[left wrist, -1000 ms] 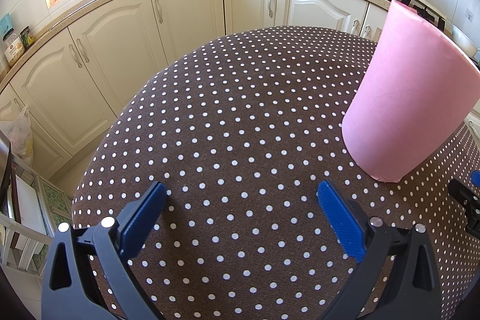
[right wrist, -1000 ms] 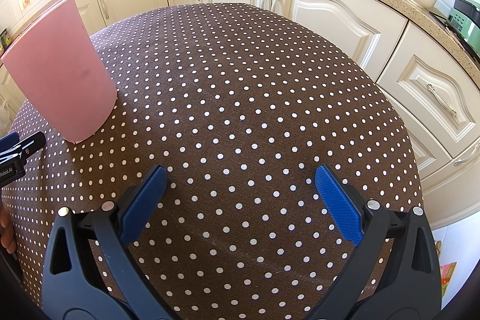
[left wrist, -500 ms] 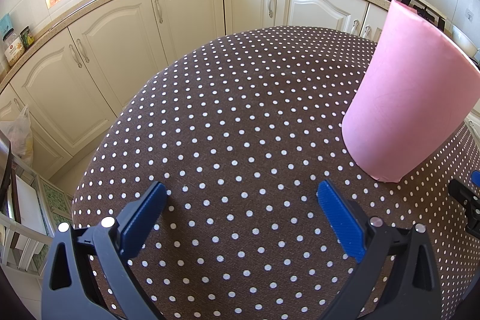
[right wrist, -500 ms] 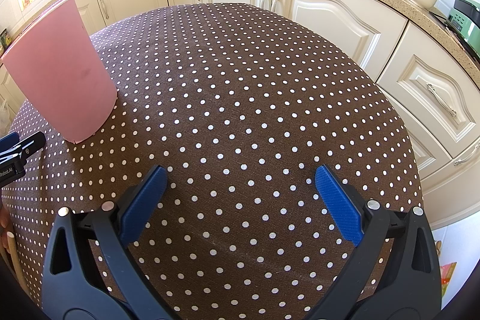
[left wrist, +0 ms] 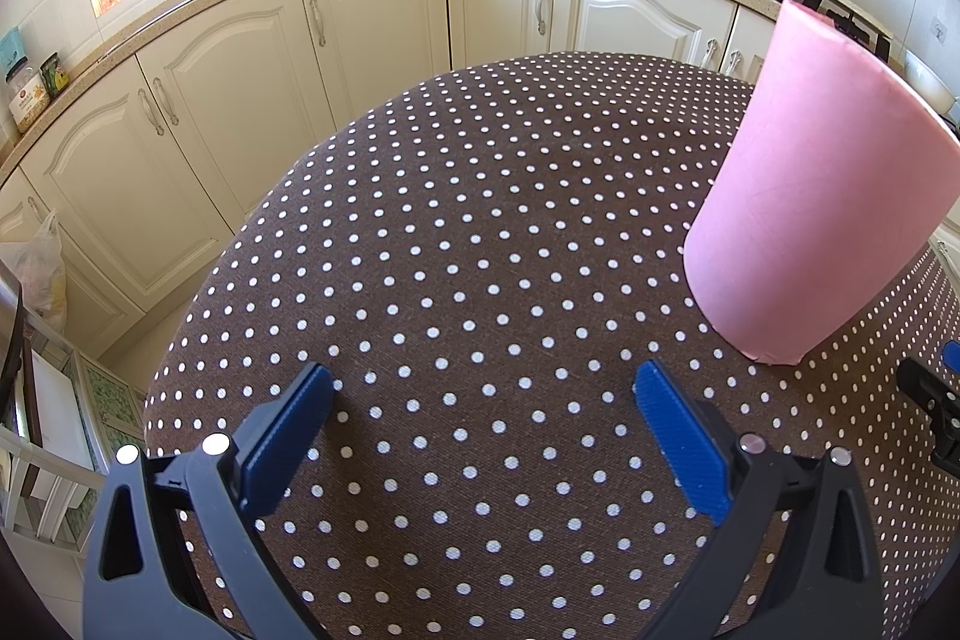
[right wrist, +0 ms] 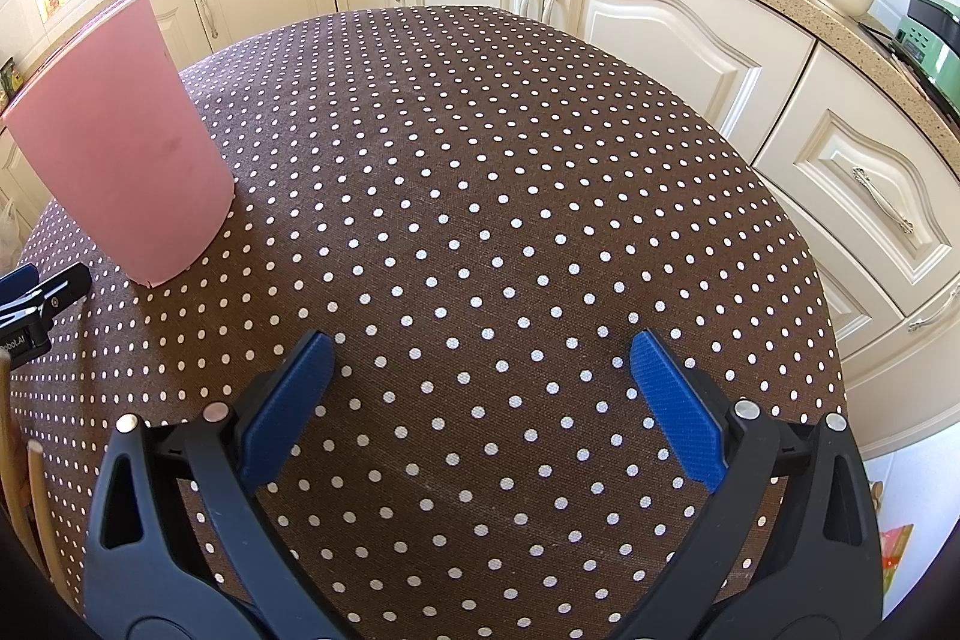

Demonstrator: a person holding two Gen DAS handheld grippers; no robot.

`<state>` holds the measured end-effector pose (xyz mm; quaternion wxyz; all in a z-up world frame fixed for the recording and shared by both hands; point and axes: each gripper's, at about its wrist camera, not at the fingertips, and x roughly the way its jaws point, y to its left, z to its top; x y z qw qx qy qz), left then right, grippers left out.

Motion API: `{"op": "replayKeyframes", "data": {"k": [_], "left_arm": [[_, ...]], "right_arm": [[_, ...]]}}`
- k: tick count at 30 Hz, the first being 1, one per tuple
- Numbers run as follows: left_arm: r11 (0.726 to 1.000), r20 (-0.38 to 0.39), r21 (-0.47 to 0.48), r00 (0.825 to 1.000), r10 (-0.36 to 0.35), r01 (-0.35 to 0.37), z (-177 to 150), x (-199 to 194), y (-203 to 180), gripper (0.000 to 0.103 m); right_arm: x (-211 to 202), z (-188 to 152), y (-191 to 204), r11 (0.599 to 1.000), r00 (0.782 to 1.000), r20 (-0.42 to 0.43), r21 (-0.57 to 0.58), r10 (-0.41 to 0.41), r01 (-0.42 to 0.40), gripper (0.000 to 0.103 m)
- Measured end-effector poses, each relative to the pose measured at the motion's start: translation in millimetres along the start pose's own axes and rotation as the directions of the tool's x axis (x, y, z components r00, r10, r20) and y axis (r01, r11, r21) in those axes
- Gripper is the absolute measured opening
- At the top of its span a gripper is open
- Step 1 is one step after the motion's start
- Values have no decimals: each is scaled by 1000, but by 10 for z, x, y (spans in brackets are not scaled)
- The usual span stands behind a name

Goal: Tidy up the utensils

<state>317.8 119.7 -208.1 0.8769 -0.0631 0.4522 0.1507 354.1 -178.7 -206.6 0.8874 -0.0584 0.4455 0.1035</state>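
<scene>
Currently: pink holder [left wrist: 822,196] upright on dotted table [left wrist: 480,220], right of frame in left view, upper left in right view [right wrist: 120,148]. Left gripper [left wrist: 480,436] wide open, empty; holder ahead-right of fingers, apart. Right gripper [right wrist: 480,400] wide open, empty; holder ahead-left. Wooden sticks [right wrist: 36,496], lower left edge of right view, probably utensils. Nearer arm: cannot tell.
</scene>
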Motion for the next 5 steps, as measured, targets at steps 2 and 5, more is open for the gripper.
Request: {"op": "replayKeyframes", "data": {"k": [2, 5], "left_arm": [[1000, 0, 0, 1000, 0, 0, -2, -3, 2, 99], [1000, 0, 0, 1000, 0, 0, 3, 3, -1, 99]], "right_arm": [[-1, -3, -2, 1000, 1000, 0, 0, 0, 0, 97], [0, 0, 0, 1000, 1000, 0, 0, 0, 0, 97]]}}
